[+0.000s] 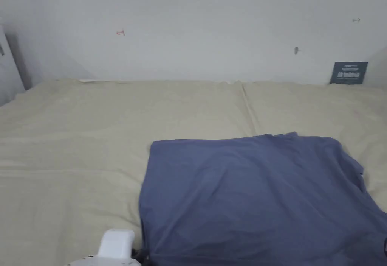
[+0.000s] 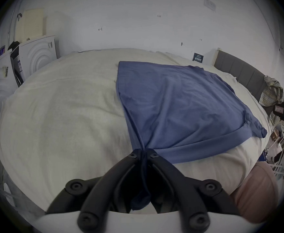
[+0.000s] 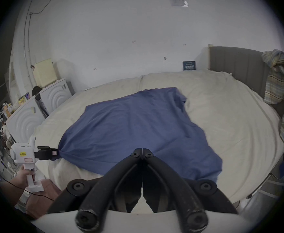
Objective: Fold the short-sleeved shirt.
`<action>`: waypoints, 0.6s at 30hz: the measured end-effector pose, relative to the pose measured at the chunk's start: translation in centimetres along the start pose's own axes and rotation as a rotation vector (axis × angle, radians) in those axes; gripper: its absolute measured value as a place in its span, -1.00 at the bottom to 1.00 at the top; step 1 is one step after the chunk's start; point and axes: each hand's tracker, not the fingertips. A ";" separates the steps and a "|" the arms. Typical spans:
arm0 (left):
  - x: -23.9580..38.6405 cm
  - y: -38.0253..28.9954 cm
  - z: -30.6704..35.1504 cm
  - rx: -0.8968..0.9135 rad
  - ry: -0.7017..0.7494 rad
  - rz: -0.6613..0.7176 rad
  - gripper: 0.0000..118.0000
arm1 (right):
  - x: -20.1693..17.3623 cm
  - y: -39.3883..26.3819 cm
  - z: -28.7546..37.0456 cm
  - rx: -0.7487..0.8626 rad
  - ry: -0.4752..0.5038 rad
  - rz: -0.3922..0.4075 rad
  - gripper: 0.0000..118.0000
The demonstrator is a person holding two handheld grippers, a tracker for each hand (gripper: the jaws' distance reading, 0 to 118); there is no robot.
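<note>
On the cream bedsheet (image 1: pixel 75 145) lies the blue short-sleeved shirt (image 1: pixel 257 198), soft and limp. Left gripper (image 2: pixel 143 152) clamps its near corner; right gripper (image 3: pixel 142 151) is closed, empty. Grip hems and corners.

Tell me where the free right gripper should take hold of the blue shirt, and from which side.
Grip the near hem corner of the blue shirt, coming from the bed's near edge. The left gripper already pinches the opposite near corner, and this corner lies loose at the mattress edge.
</note>
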 end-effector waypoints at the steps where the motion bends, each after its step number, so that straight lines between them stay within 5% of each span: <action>1: -0.1 0.3 0.1 -0.001 -0.001 0.001 -0.91 | 0.9 0.0 0.0 -0.004 -0.021 -0.006 -1.00; 5: -0.2 1.0 1.0 0.003 -0.016 0.031 -0.91 | 5.2 0.0 0.4 -0.018 -0.077 -0.062 -0.98; 6: -0.3 1.2 1.3 0.005 -0.019 0.042 -0.91 | 6.3 -0.1 0.4 -0.036 -0.060 -0.076 -0.54; 8: -0.6 1.0 1.6 -0.005 -0.038 0.074 -0.91 | 8.0 -0.3 -0.5 -0.141 -0.085 -0.092 0.68; 9: -0.9 1.3 1.3 -0.006 -0.045 0.088 -0.91 | 8.9 -0.7 -0.9 -0.180 -0.105 -0.095 0.82; 13: -0.6 1.9 2.1 -0.010 -0.062 0.124 -0.91 | 10.8 -1.9 -2.5 -0.300 -0.112 -0.102 0.82; 16: -0.1 2.1 2.5 -0.016 -0.064 0.129 -0.91 | 9.7 -3.1 -4.1 -0.360 -0.144 0.016 0.78; 17: 0.0 2.1 2.5 -0.017 -0.063 0.127 -0.91 | 9.4 -3.4 -4.5 -0.372 -0.149 0.049 0.67; 18: -0.1 2.2 2.3 -0.022 -0.064 0.128 -0.91 | 9.2 -3.6 -4.6 -0.361 -0.155 0.078 0.23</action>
